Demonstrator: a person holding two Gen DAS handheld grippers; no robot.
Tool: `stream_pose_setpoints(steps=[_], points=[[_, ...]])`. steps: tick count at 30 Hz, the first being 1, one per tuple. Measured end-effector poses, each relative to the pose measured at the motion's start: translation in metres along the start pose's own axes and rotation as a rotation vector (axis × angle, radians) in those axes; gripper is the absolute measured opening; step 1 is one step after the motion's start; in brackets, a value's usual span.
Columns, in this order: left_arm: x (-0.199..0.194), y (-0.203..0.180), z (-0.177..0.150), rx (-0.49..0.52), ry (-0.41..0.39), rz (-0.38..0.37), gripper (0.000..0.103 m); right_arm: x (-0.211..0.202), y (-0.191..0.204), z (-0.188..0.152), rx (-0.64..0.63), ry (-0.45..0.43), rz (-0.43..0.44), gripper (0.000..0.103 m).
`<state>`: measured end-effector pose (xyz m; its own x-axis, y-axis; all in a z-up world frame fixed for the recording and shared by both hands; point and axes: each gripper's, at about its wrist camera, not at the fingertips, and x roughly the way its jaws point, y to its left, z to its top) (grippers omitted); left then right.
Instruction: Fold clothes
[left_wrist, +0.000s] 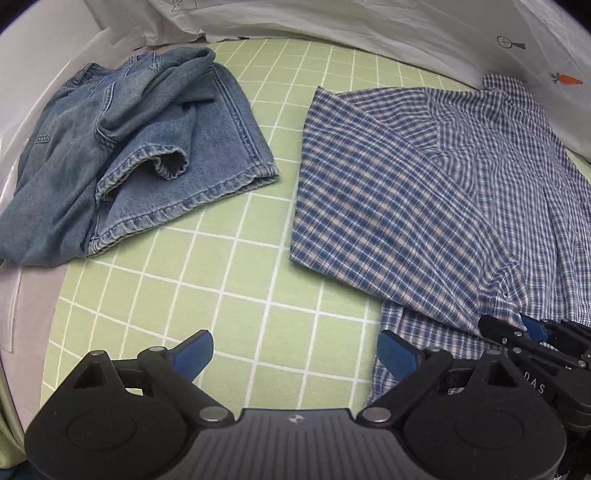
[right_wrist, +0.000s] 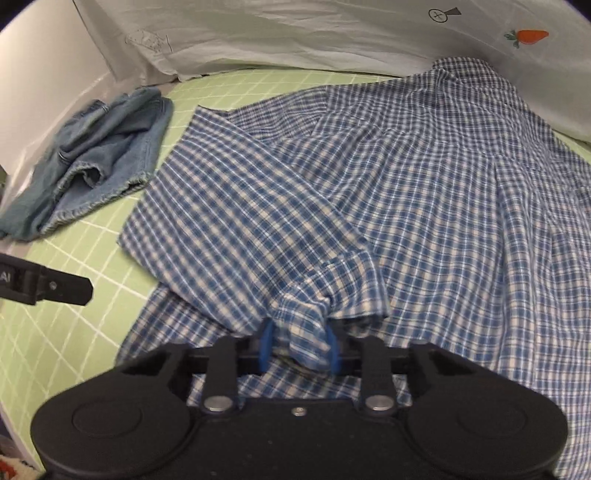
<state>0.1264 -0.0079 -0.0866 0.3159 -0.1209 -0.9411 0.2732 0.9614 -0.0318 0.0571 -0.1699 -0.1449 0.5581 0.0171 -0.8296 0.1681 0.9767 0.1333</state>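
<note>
A blue and white checked shirt (left_wrist: 406, 177) lies spread on the green gridded sheet (left_wrist: 229, 273), with one sleeve (right_wrist: 251, 221) folded across its body. My right gripper (right_wrist: 301, 343) is shut on that sleeve's cuff (right_wrist: 306, 314), and the bunched cloth is pinched between the blue pads. In the left wrist view the right gripper (left_wrist: 532, 332) sits at the shirt's near edge. My left gripper (left_wrist: 295, 350) hangs open over the bare sheet just left of the shirt's hem, with nothing between its fingers. One of the left gripper's fingers (right_wrist: 55, 286) shows at the left edge of the right wrist view.
Crumpled blue jeans (left_wrist: 129, 147) lie at the far left of the sheet (right_wrist: 99, 158), apart from the shirt. A white plastic cover (left_wrist: 369, 26) with a carrot print (right_wrist: 528, 37) lines the back. A white wall or rim (left_wrist: 26, 81) borders the left side.
</note>
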Motion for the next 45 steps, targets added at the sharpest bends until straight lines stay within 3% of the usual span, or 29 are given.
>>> stream_pose_setpoints(steps=[3, 7, 13, 19, 23, 24, 25, 26, 28, 29, 30, 31, 35, 38, 45], points=[[-0.017, -0.007, 0.000, -0.010, -0.055, -0.028, 0.095, -0.015, -0.015, 0.000, 0.019, -0.072, -0.008, 0.018], [-0.046, -0.034, 0.002, 0.084, -0.173, -0.055, 0.095, -0.030, -0.055, 0.007, 0.075, -0.139, -0.002, 0.018], [-0.076, -0.084, 0.013, 0.065, -0.292, -0.174, 0.095, -0.061, -0.154, 0.032, 0.190, -0.282, -0.068, 0.018], [-0.083, -0.122, 0.018, -0.051, -0.339, -0.189, 0.095, -0.084, -0.283, 0.044, 0.324, -0.398, -0.407, 0.018], [-0.085, -0.132, 0.018, -0.146, -0.364, -0.154, 0.095, -0.087, -0.357, 0.033, 0.424, -0.371, -0.593, 0.020], [-0.085, -0.132, 0.018, -0.172, -0.364, -0.146, 0.095, -0.085, -0.369, 0.029, 0.440, -0.346, -0.608, 0.028], [-0.086, -0.132, 0.017, -0.195, -0.366, -0.138, 0.095, -0.083, -0.376, 0.025, 0.449, -0.327, -0.615, 0.042], [-0.086, -0.131, 0.016, -0.207, -0.364, -0.131, 0.095, -0.081, -0.381, 0.022, 0.455, -0.312, -0.622, 0.048], [-0.086, -0.129, 0.015, -0.209, -0.353, -0.123, 0.095, -0.081, -0.374, 0.014, 0.446, -0.314, -0.625, 0.056], [-0.086, -0.127, 0.014, -0.196, -0.349, -0.118, 0.095, -0.082, -0.369, 0.010, 0.439, -0.317, -0.626, 0.072], [-0.087, -0.126, 0.012, -0.175, -0.344, -0.108, 0.095, -0.082, -0.365, 0.006, 0.433, -0.320, -0.627, 0.098], [-0.087, -0.126, 0.011, -0.153, -0.338, -0.094, 0.096, -0.083, -0.355, 0.001, 0.424, -0.340, -0.627, 0.103], [-0.095, -0.121, 0.001, -0.066, -0.371, -0.021, 0.102, -0.091, -0.307, -0.017, 0.396, -0.368, -0.562, 0.103], [-0.102, -0.107, -0.011, -0.026, -0.404, -0.006, 0.102, -0.093, -0.267, -0.028, 0.385, -0.374, -0.497, 0.103], [-0.101, -0.041, -0.042, -0.059, -0.398, -0.127, 0.102, -0.102, -0.145, -0.048, 0.327, -0.381, -0.404, 0.103]])
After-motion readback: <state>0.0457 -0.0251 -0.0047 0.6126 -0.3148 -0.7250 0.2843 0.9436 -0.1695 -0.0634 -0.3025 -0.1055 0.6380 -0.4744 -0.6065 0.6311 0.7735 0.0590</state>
